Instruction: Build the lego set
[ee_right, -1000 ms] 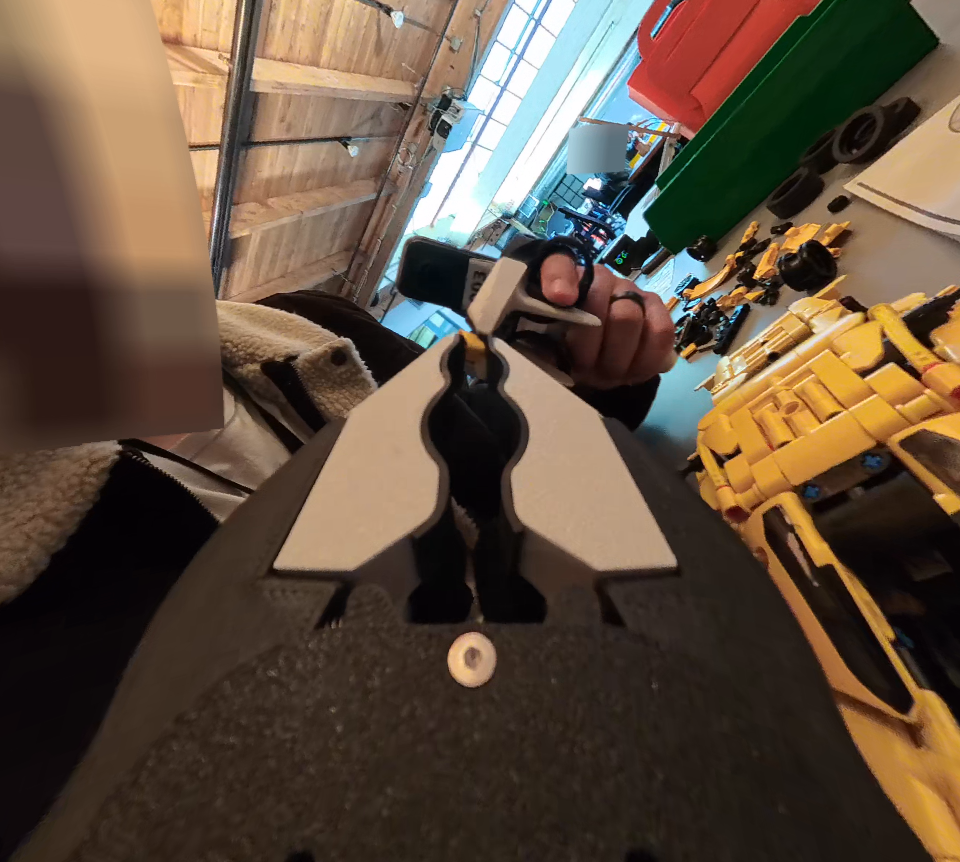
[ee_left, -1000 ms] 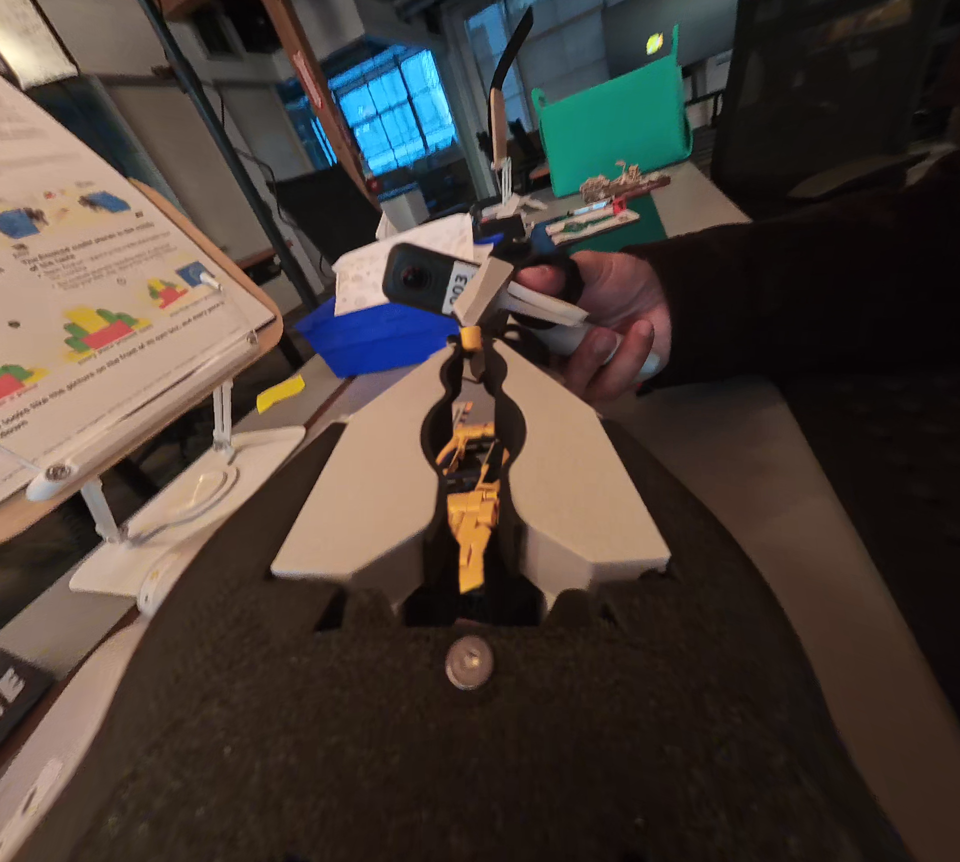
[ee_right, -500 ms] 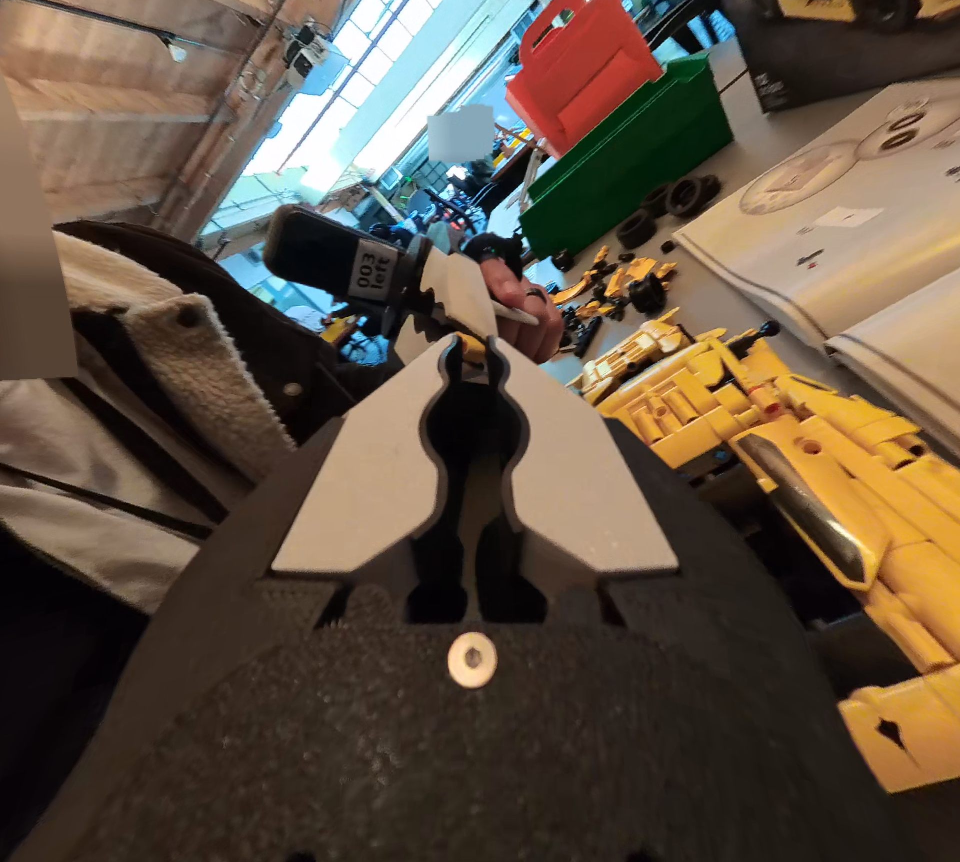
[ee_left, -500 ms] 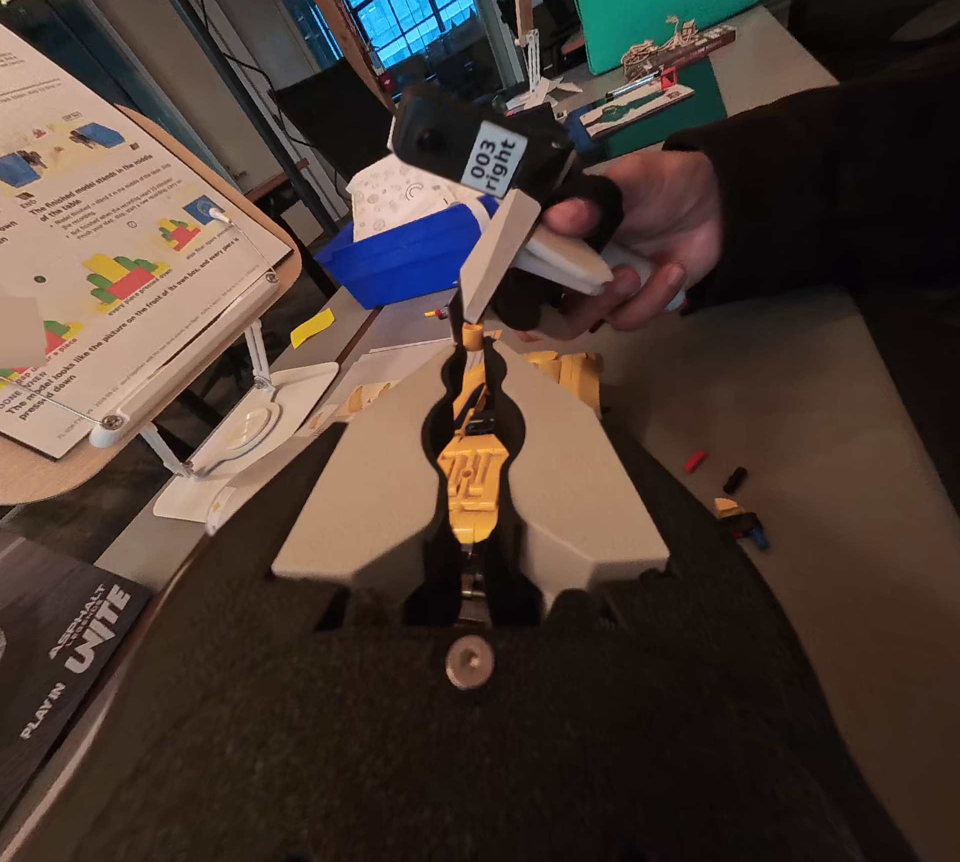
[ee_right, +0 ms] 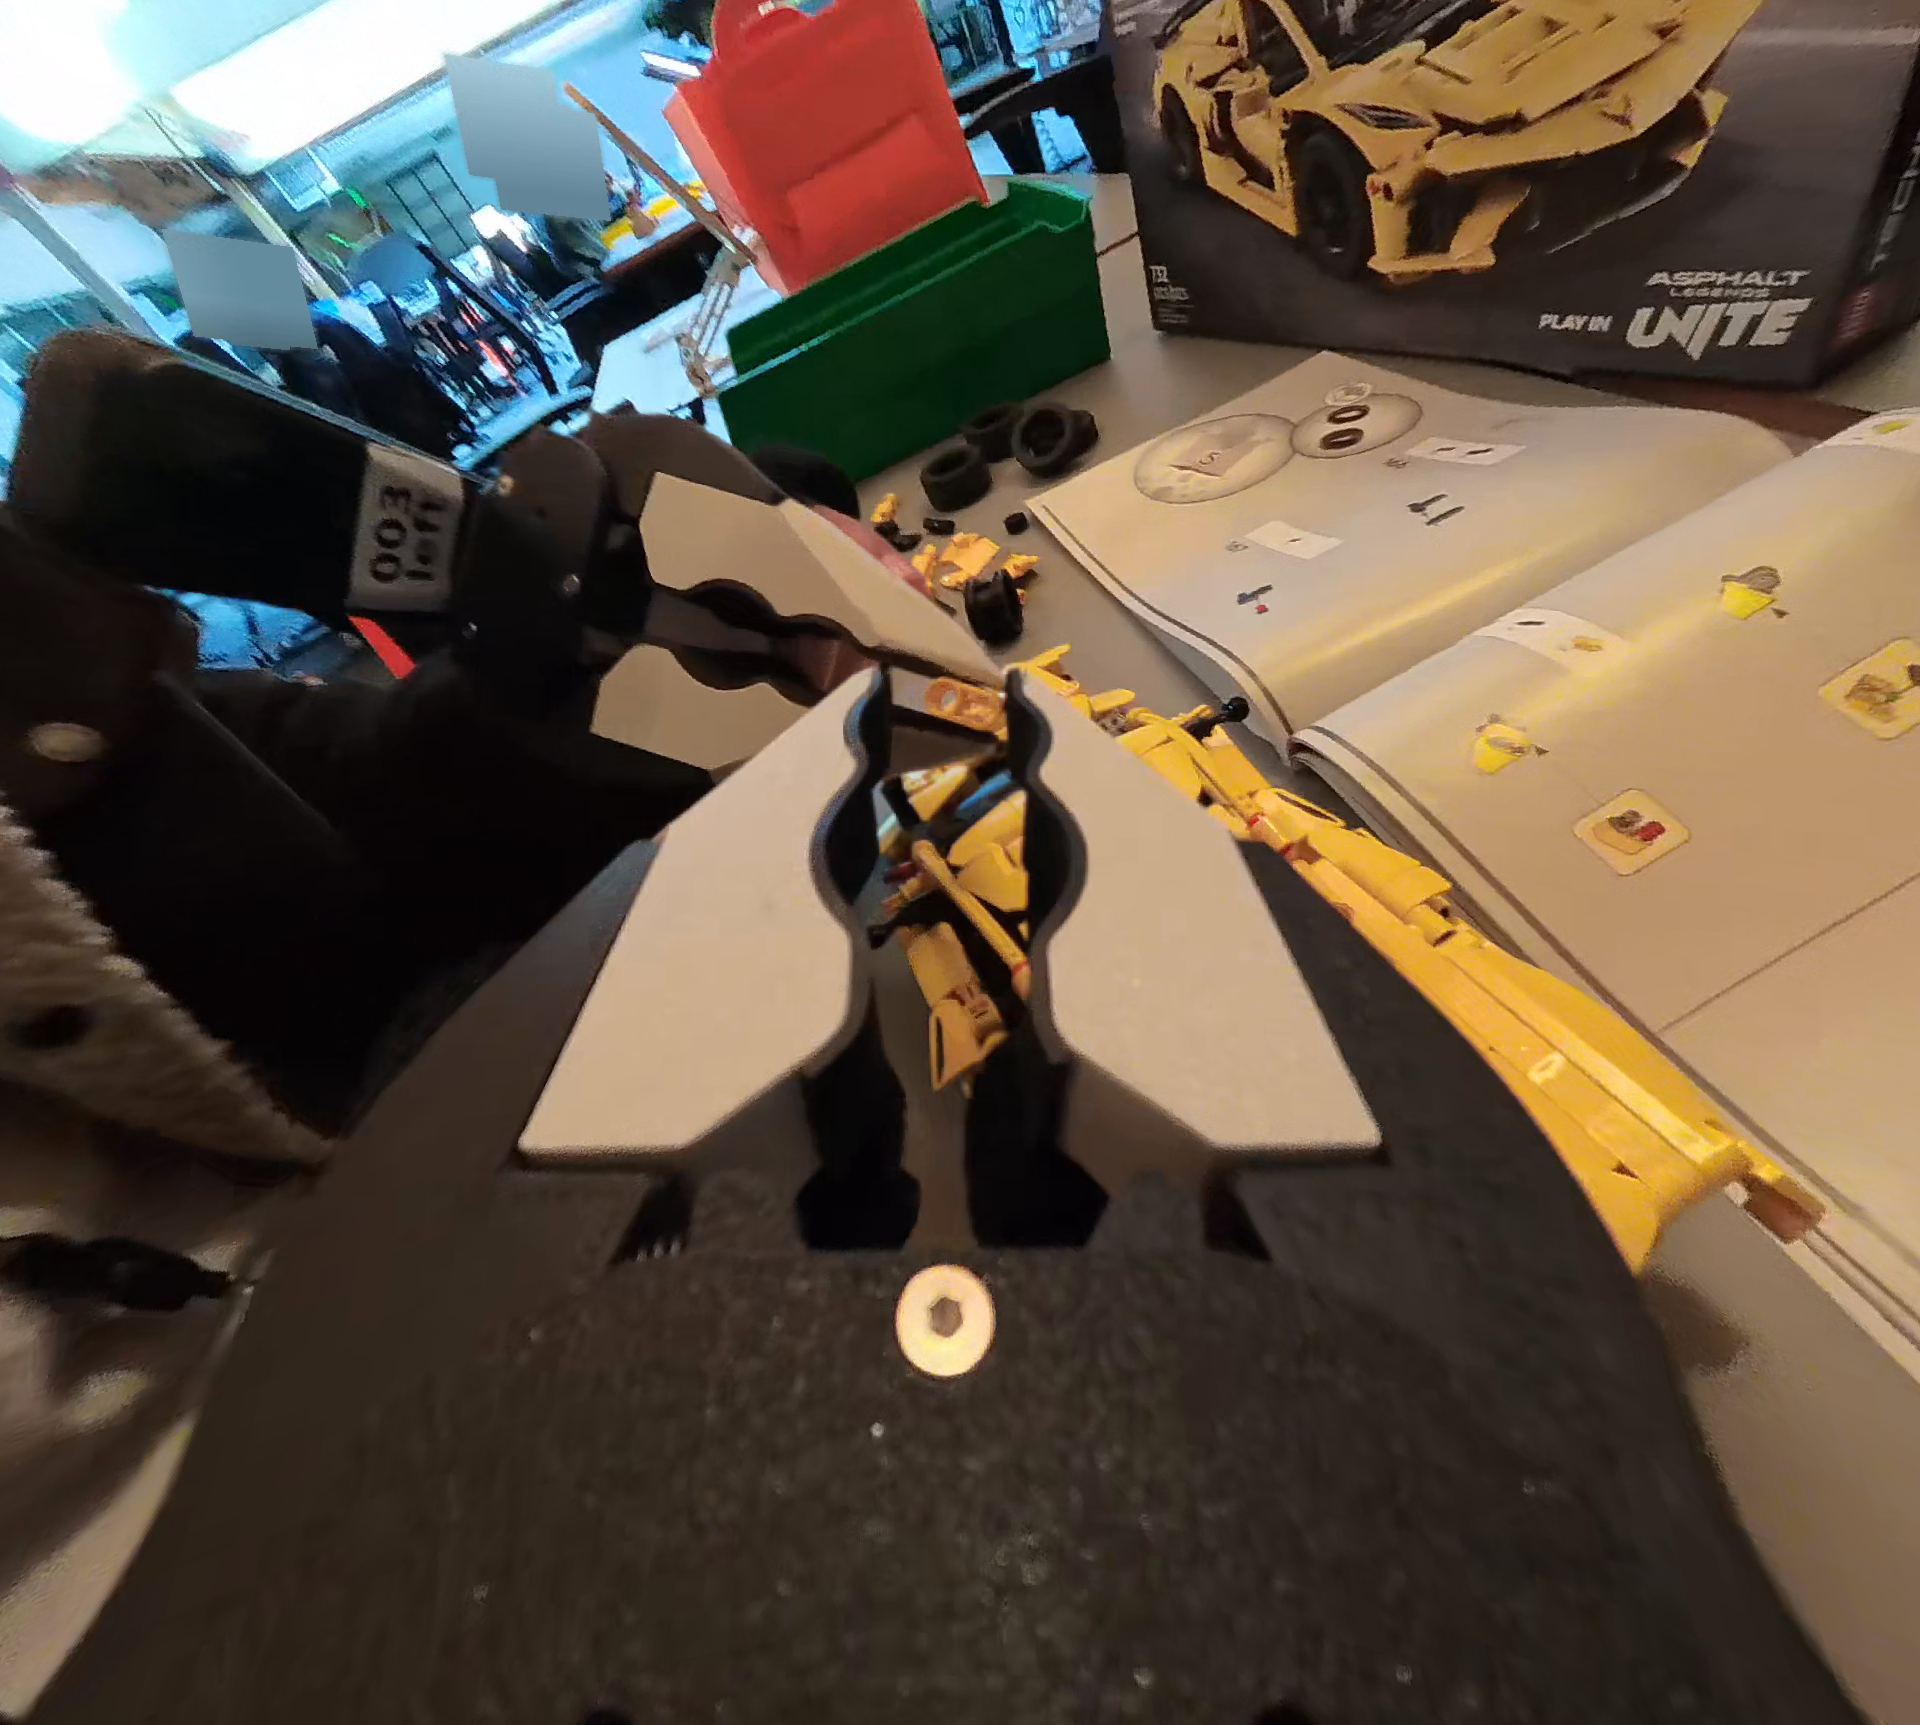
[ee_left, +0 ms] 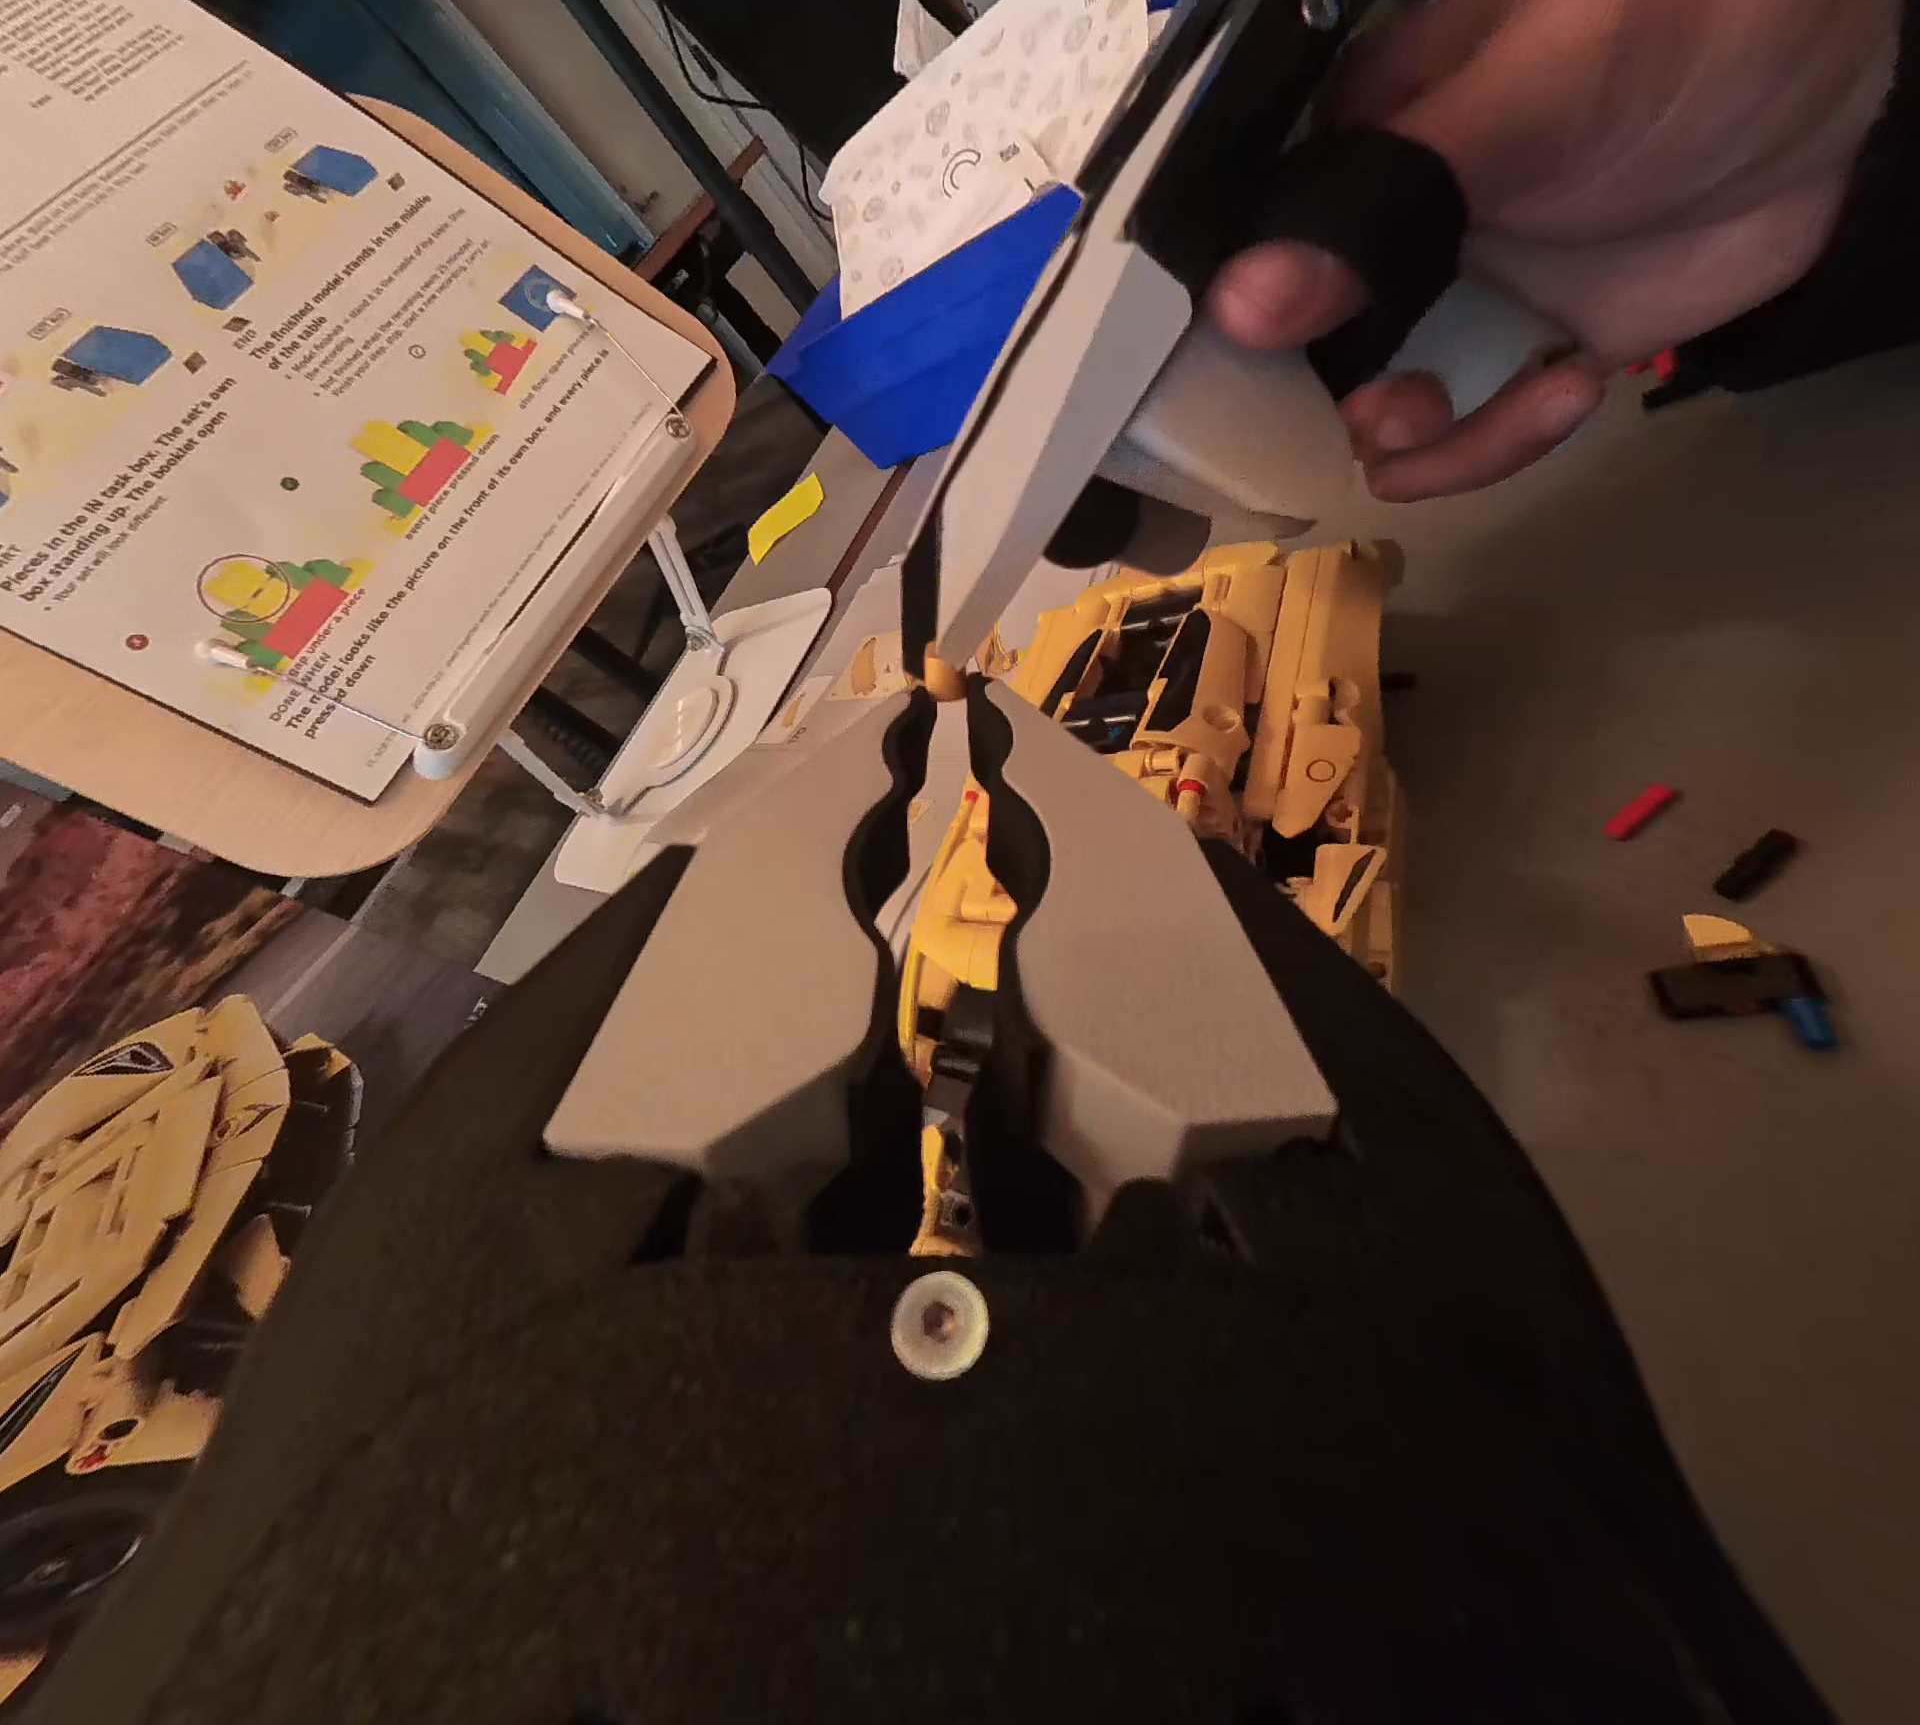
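A small yellow lego piece [ee_left: 943,678] sits pinched between the tips of both grippers, which meet tip to tip. My left gripper [ee_left: 945,701] is shut on it from below in the left wrist view. My right gripper [ee_left: 932,652], held by a hand, comes down onto it from the upper right. In the right wrist view my right gripper [ee_right: 948,696] is closed on the piece [ee_right: 961,701], and the left gripper [ee_right: 982,667] reaches in from the left. The part-built yellow car model [ee_left: 1226,688] lies on the table just beneath and also shows in the right wrist view [ee_right: 1351,886].
An open instruction booklet [ee_right: 1455,636] lies right of the model, with the set's box [ee_right: 1455,117] behind it. A green bin [ee_right: 914,335], a red container [ee_right: 831,137], black tyres [ee_right: 1013,439] and loose parts [ee_right: 966,553] are farther off. A sheet on a stand [ee_left: 260,428], a blue bin [ee_left: 935,345] and small loose pieces [ee_left: 1745,969] show in the left wrist view.
Both grippers have tilted down towards the table while staying tip to tip on the small yellow piece. The car model, booklet and box have come into view beneath them.
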The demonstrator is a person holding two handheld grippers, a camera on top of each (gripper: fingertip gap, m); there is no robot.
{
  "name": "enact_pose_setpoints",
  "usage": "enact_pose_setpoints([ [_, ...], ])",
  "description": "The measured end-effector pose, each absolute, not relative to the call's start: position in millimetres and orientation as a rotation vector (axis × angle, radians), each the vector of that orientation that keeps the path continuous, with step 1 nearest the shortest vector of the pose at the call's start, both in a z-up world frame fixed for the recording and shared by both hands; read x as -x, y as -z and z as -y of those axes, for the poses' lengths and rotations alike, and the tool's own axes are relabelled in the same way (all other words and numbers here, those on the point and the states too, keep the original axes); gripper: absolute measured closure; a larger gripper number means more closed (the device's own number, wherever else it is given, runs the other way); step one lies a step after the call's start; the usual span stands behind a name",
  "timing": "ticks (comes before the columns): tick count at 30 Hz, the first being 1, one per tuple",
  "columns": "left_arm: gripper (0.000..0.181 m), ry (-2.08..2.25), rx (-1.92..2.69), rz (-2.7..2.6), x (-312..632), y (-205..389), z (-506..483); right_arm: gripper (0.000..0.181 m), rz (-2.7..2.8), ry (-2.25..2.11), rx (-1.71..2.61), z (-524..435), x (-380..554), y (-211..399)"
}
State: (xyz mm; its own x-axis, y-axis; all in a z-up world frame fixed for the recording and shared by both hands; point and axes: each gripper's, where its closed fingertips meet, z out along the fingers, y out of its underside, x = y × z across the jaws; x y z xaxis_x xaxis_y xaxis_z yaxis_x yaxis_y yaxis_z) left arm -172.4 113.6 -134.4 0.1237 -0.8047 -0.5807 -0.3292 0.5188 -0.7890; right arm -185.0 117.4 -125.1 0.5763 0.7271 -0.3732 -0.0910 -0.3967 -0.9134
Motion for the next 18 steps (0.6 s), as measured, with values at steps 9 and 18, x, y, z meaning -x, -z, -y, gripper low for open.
enact_pose_setpoints([
  [9,0.174,0.404,1.068,-1.451,172,137,-121,0.162,0.505,-0.89,1.795,-124,180,131],
  [18,0.175,0.359,1.087,-1.442,171,139,-125,0.167,0.486,-0.859,1.809,-125,181,132],
])
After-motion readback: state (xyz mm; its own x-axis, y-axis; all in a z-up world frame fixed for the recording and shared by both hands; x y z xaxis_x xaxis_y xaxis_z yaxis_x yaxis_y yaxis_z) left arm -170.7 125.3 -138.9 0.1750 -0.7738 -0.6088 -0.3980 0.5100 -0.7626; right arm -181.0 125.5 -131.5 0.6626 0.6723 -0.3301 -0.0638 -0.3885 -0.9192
